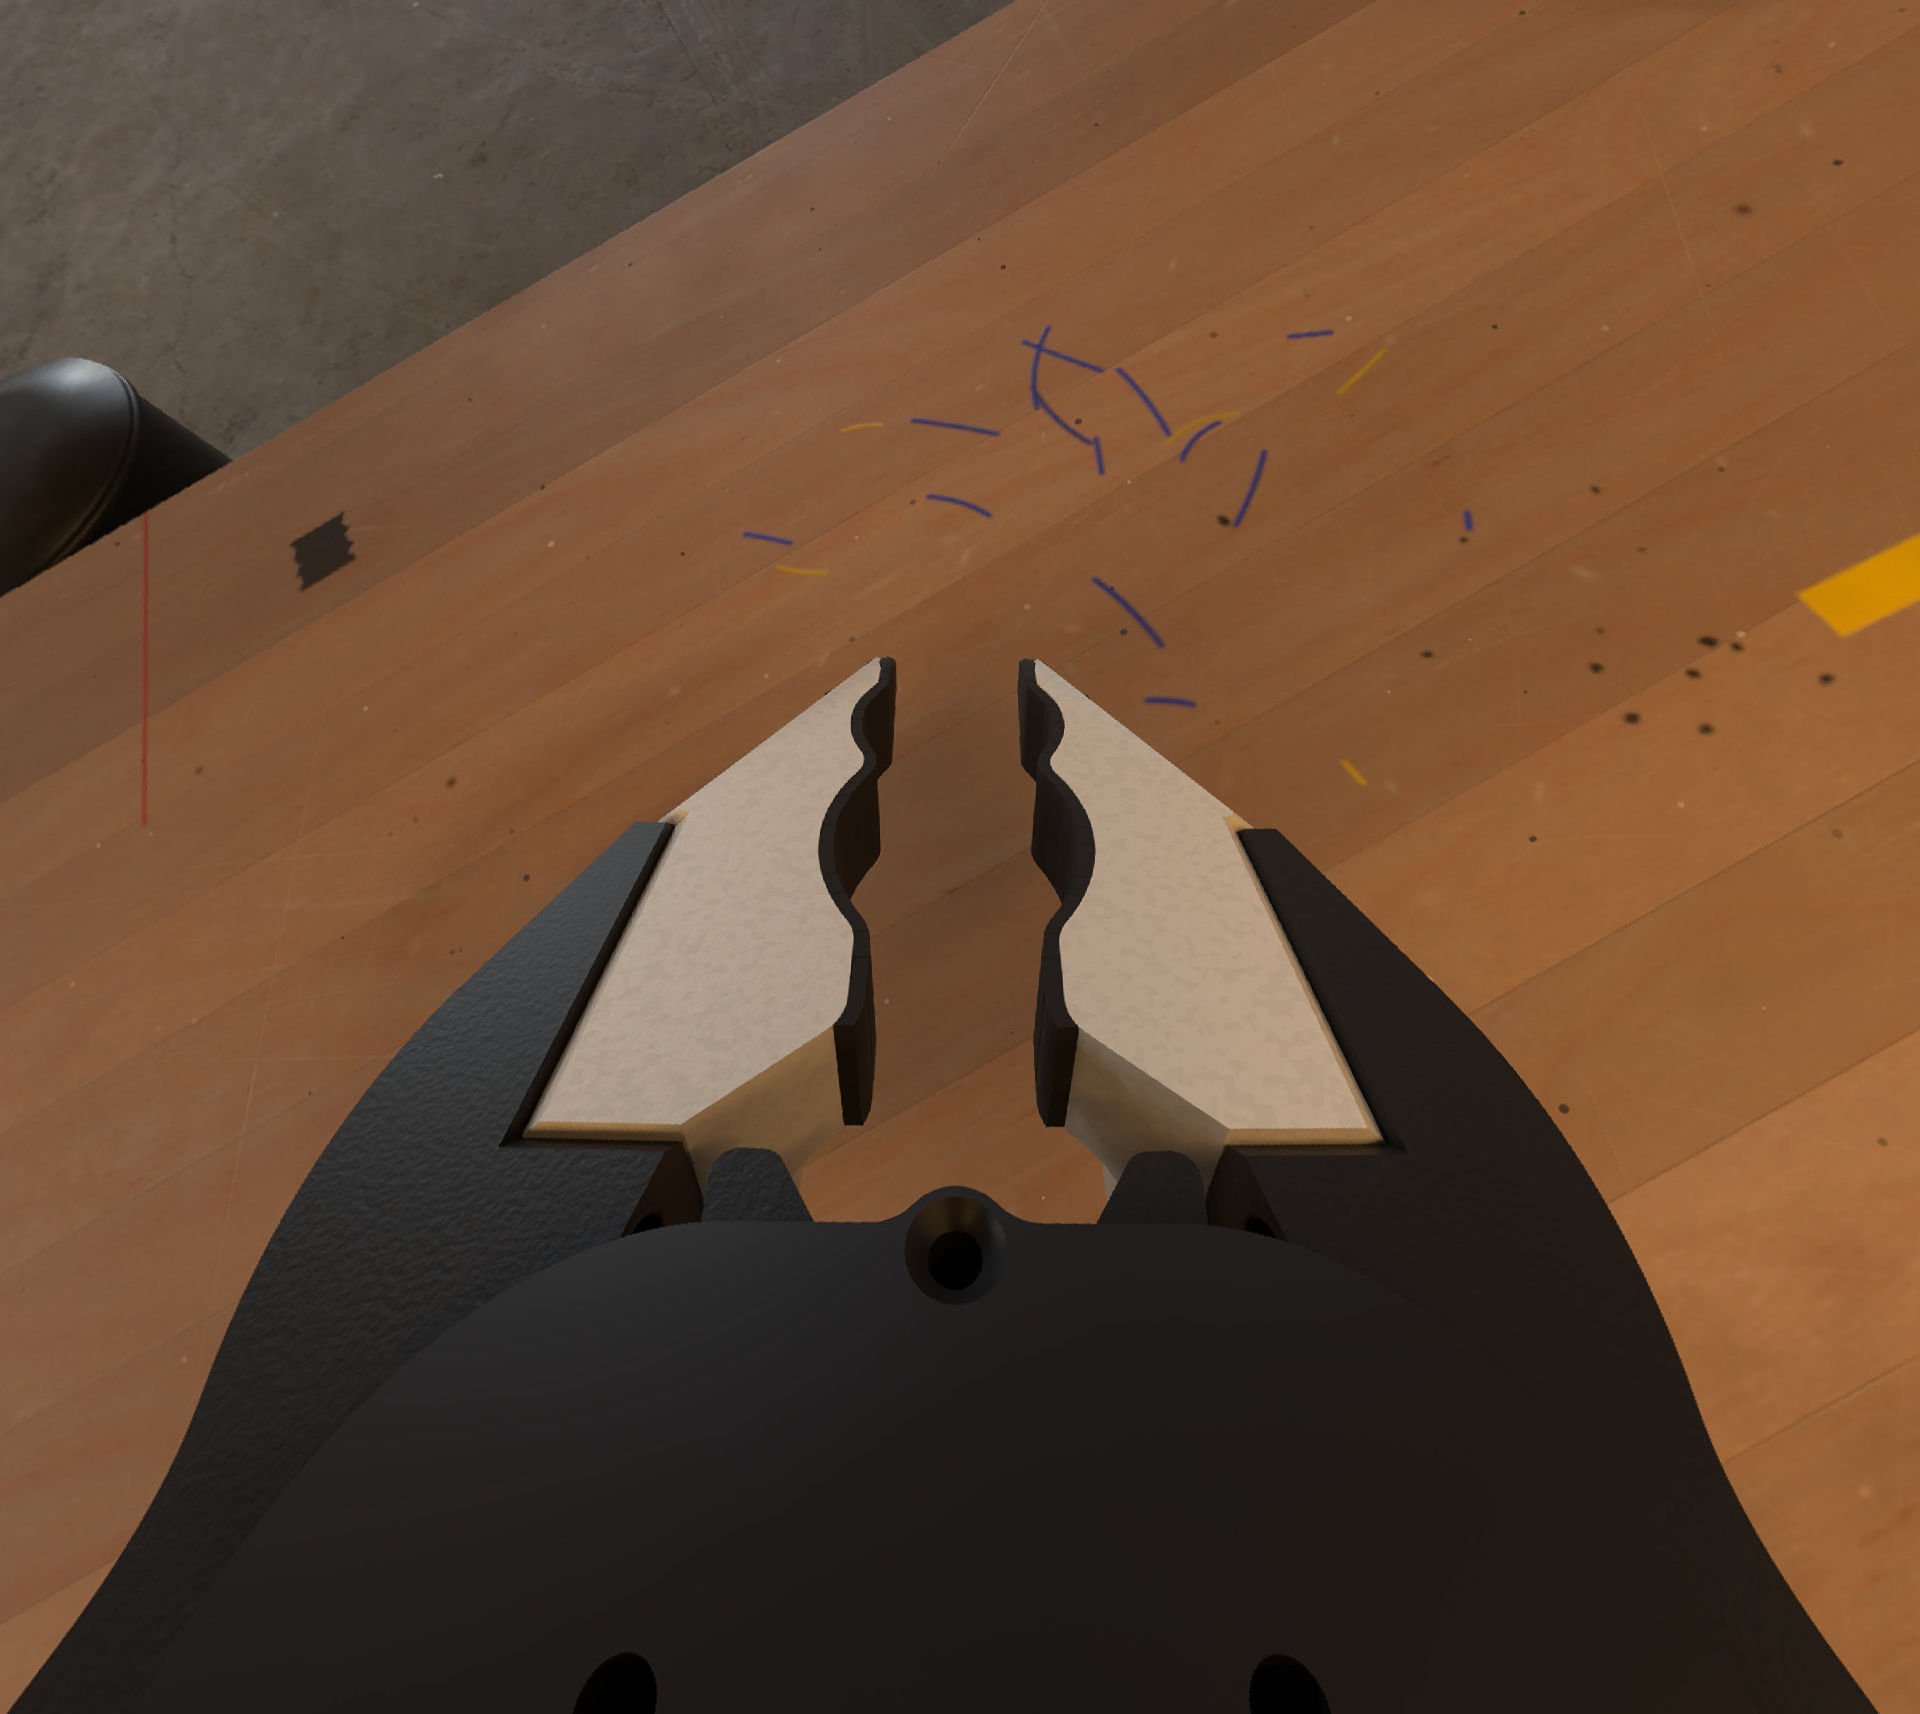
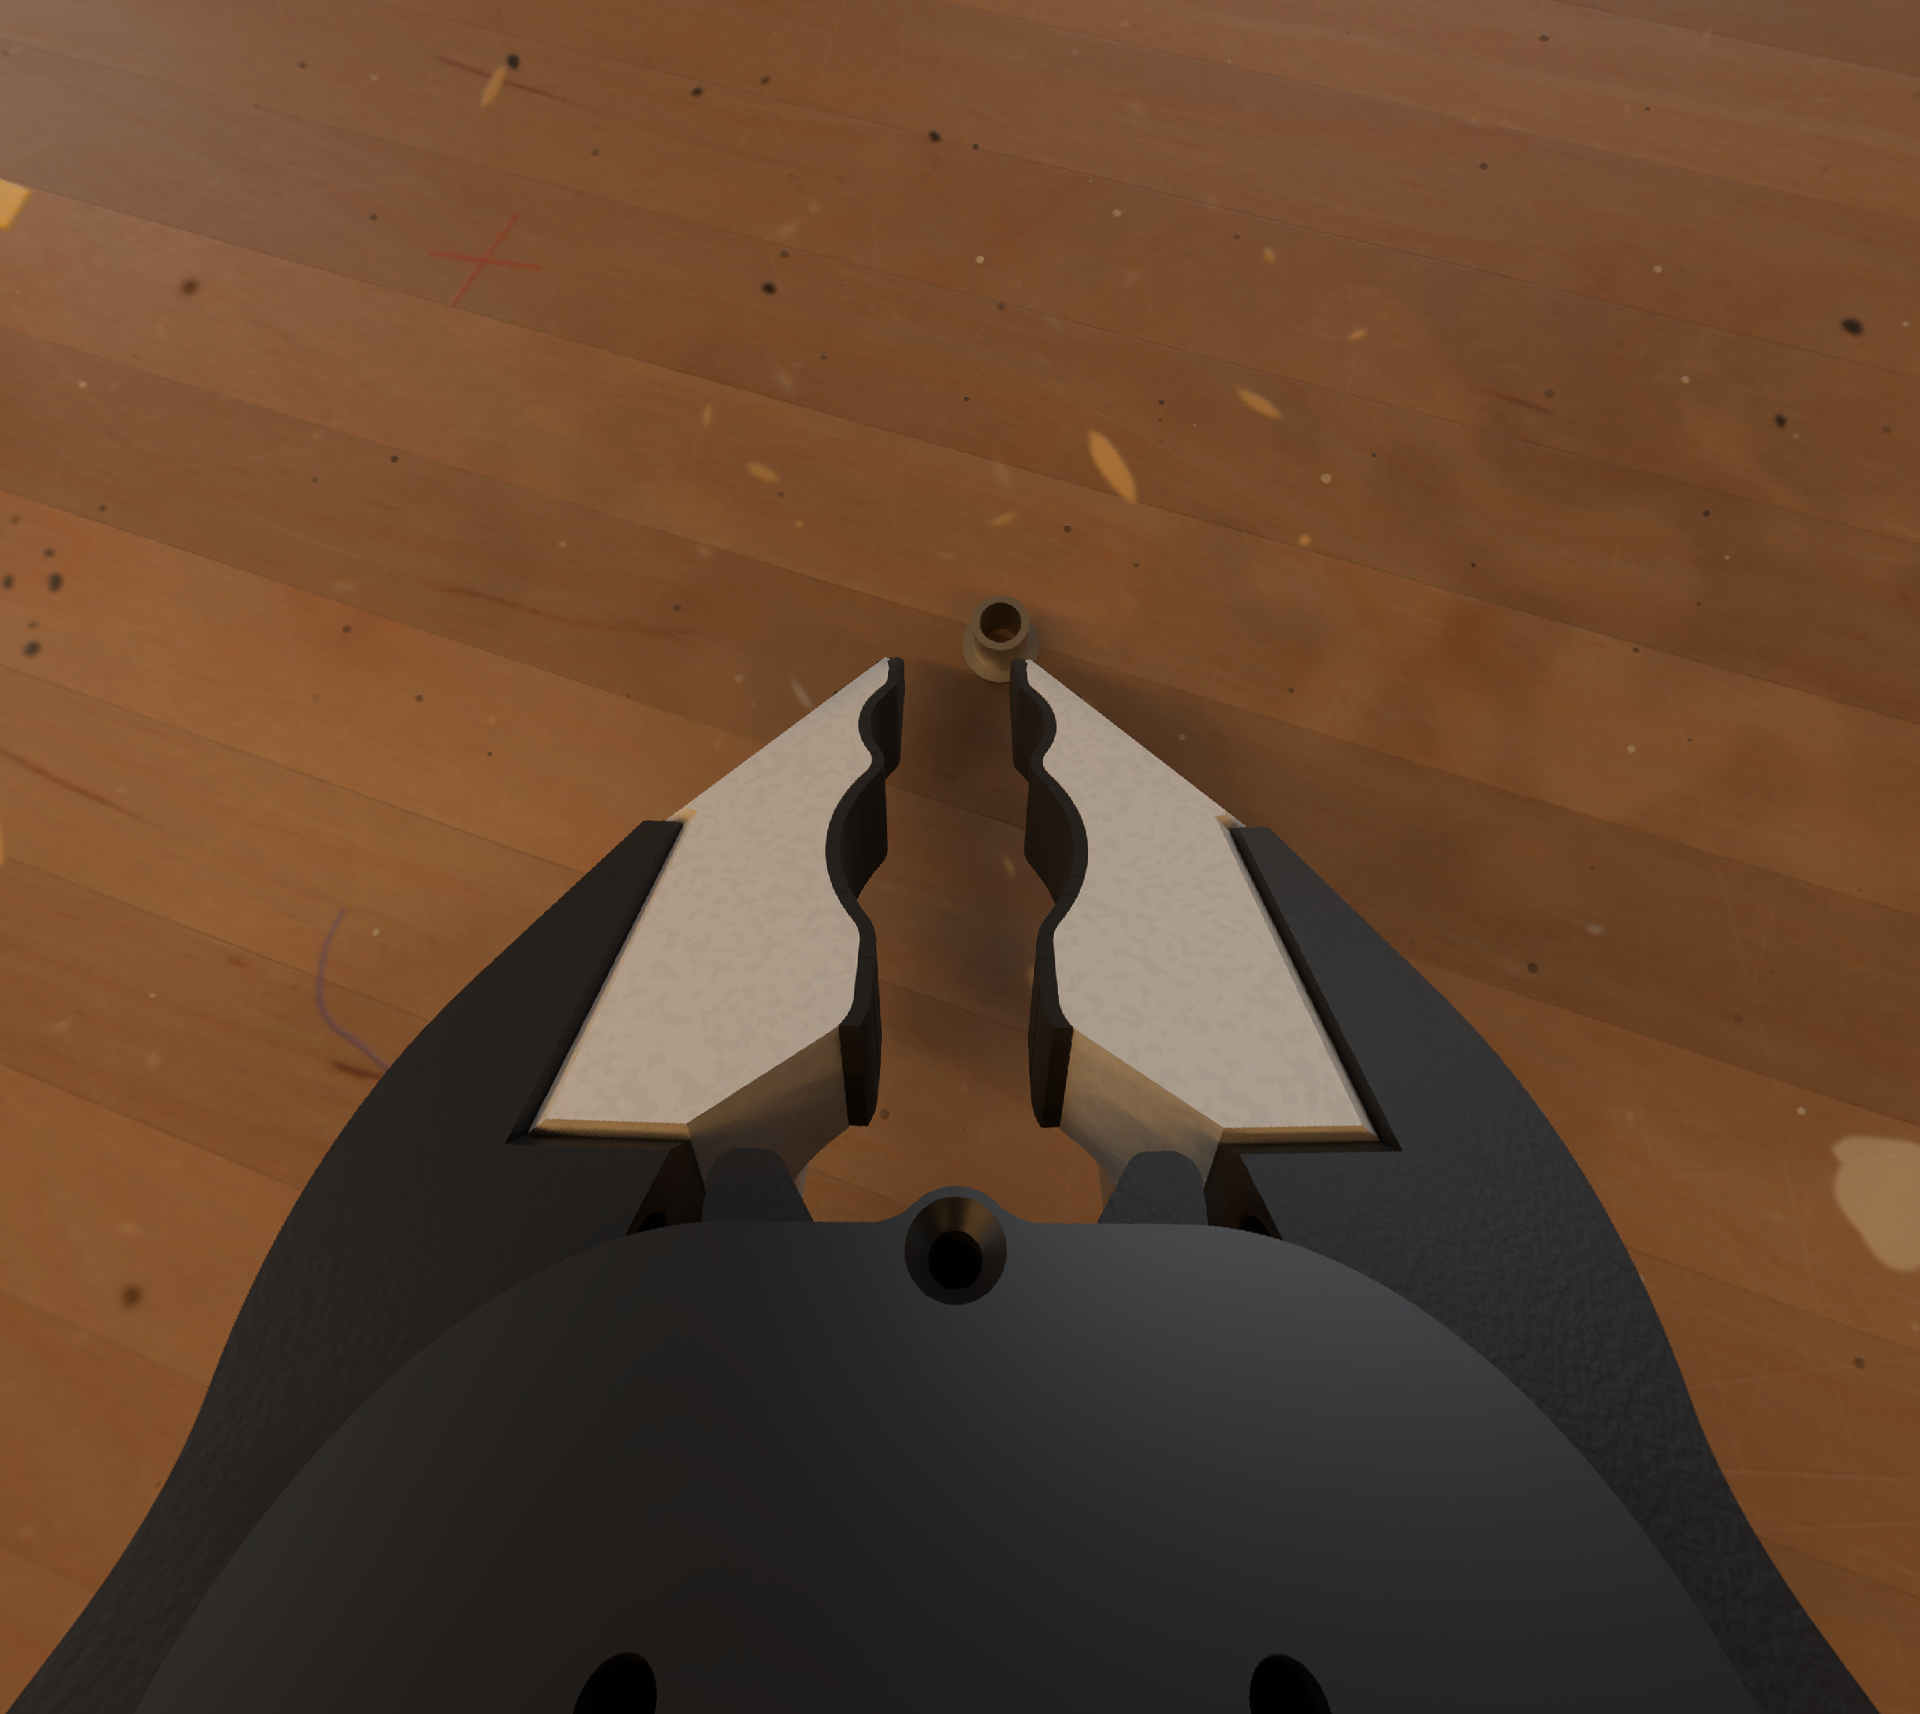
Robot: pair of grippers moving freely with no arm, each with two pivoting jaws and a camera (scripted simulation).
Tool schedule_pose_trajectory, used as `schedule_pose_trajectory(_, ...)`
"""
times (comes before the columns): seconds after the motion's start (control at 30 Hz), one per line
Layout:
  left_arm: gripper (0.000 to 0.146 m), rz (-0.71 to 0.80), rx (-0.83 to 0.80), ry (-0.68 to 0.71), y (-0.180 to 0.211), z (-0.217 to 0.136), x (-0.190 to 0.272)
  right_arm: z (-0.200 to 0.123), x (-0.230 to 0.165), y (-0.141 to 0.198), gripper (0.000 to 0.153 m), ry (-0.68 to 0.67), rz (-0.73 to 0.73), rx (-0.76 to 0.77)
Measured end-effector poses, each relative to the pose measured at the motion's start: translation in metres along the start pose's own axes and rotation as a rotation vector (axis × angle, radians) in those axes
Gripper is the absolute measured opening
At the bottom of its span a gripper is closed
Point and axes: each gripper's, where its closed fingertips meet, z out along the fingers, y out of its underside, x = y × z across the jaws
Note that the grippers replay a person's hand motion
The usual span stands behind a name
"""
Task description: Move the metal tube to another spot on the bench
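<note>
The metal tube (image 2: pixel 1000 638) is a short brass-coloured sleeve with a flared base. It stands upright on the wooden bench (image 2: pixel 1455 210), hollow end up, in the right wrist view. My right gripper (image 2: pixel 957 667) is open and empty above the bench. The tube sits just beyond its fingertips, close to the right fingertip (image 2: pixel 1023 677) and not between the jaws. My left gripper (image 1: pixel 957 667) is open and empty over another part of the bench (image 1: pixel 1455 210). The tube does not show in the left wrist view.
In the left wrist view the bench edge (image 1: pixel 727 210) runs diagonally, with grey floor (image 1: pixel 312 54) beyond and a black rounded object (image 1: pixel 73 449) at the left. Blue and yellow wire scraps (image 1: pixel 1091 438), a yellow tape strip (image 1: pixel 1860 589) and a black patch (image 1: pixel 324 550) lie on the bench. A red cross mark (image 2: pixel 483 262) shows in the right wrist view.
</note>
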Motion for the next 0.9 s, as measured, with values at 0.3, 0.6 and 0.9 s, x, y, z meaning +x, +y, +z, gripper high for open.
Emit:
schedule_pose_trajectory(0.3,0.023,0.002,-0.010,0.008,0.001,0.002,0.003,0.003,0.009,0.009,0.022,0.031,-0.016,-0.059)
schedule_pose_trajectory(0.6,0.023,0.004,-0.019,0.007,0.004,0.002,0.002,0.008,0.012,0.006,0.022,-0.024,0.081,-0.083)
schedule_pose_trajectory(0.9,0.023,0.009,-0.026,0.016,0.005,0.004,0.004,0.011,0.004,0.001,0.022,-0.125,0.128,-0.086)
